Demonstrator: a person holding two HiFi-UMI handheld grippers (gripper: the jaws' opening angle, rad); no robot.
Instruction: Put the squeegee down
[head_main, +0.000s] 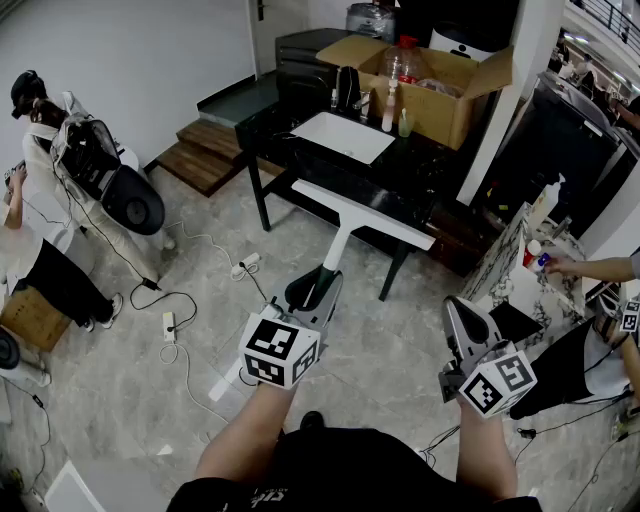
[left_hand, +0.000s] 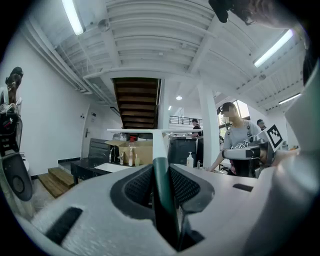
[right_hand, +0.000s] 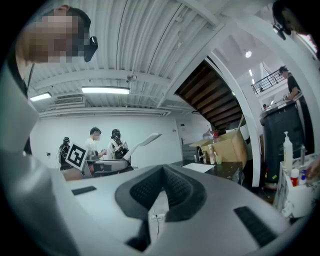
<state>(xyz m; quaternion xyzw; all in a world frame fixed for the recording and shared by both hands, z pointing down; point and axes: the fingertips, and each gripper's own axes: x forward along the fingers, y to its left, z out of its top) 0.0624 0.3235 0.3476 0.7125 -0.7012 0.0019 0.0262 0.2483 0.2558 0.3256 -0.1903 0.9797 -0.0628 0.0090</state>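
The squeegee has a long white blade (head_main: 365, 213) on a white neck and a dark green handle (left_hand: 163, 195). My left gripper (head_main: 314, 287) is shut on that handle and holds the tool level in the air, with the blade toward the black table (head_main: 425, 185). In the left gripper view the blade (left_hand: 145, 131) runs crosswise beyond the left gripper (left_hand: 161, 172). My right gripper (head_main: 463, 318) hangs to the right, apart from the squeegee, with its jaws together and nothing between them. From the right gripper (right_hand: 161, 172) the squeegee (right_hand: 144, 140) shows off to the left.
On the black table stand a white tray (head_main: 342, 136), bottles and an open cardboard box (head_main: 440, 85). Cables and a power strip (head_main: 168, 325) lie on the tiled floor at left. People stand at the far left (head_main: 40, 190) and right. Wooden steps (head_main: 205, 155) rise behind.
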